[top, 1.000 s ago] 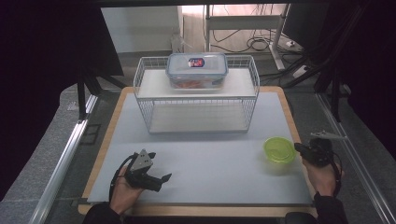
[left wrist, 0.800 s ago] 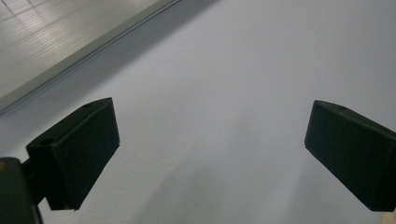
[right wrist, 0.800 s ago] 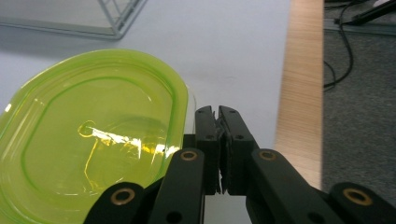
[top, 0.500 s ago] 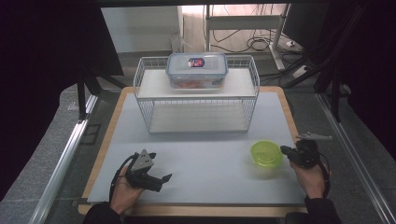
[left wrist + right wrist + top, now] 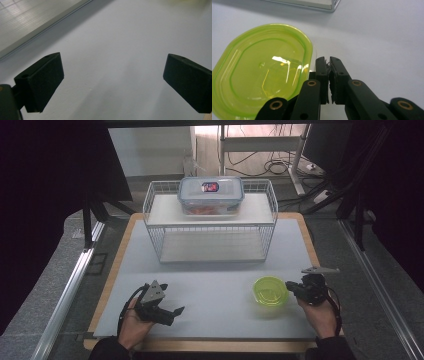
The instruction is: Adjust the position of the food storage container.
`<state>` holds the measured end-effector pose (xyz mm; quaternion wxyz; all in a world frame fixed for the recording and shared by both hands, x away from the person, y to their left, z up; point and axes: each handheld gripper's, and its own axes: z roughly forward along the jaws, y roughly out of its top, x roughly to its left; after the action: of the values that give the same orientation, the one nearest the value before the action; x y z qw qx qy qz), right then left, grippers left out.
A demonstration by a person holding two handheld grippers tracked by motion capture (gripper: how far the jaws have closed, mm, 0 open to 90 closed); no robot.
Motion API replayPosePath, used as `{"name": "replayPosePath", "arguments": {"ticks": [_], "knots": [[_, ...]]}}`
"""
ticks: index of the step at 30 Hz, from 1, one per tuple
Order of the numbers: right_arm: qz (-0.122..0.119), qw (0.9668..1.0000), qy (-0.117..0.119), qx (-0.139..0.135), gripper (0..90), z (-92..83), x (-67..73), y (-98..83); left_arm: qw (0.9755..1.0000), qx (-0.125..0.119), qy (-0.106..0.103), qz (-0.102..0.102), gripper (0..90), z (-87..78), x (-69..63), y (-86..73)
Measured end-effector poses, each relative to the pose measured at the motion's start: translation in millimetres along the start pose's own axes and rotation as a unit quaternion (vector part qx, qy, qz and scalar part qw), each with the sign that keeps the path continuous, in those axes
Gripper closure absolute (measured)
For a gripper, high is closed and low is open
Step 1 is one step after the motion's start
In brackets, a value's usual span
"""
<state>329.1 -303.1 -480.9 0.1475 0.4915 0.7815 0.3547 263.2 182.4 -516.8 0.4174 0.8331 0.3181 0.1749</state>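
Right gripper [image 5: 295,290] against the rim of the green lidded container [image 5: 270,291], jaws clenched together on nothing.
Container sits on the mat [image 5: 215,270] just left of that gripper, contents unreadable. Left gripper [image 5: 167,312], well apart, rests released. Food box [image 5: 211,195] tops the wire rack [image 5: 210,227].

The green container [image 5: 270,291] is a shallow, translucent, lime-coloured tub with rounded corners and a matching lid on top. It sits flat and upright on the pale mat [image 5: 215,290], in the right front part, well in front of the wire rack [image 5: 210,227].
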Motion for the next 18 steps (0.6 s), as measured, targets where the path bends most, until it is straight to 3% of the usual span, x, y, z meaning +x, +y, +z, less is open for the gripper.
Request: {"name": "replayPosePath", "arguments": {"ticks": [7,18], "knots": [[0.011,0.9997,-0.006,0.021,88.5,-4.3,-11.8,-12.6,1.0000,0.001,-0.002,-0.001,3.0,0.9,-0.4,0.0],[-0.005,0.9991,0.024,0.035,88.2,5.0,3.0,-13.3,1.0000,0.005,-0.004,0.001,3.0,1.9,-0.4,0.1]]}}
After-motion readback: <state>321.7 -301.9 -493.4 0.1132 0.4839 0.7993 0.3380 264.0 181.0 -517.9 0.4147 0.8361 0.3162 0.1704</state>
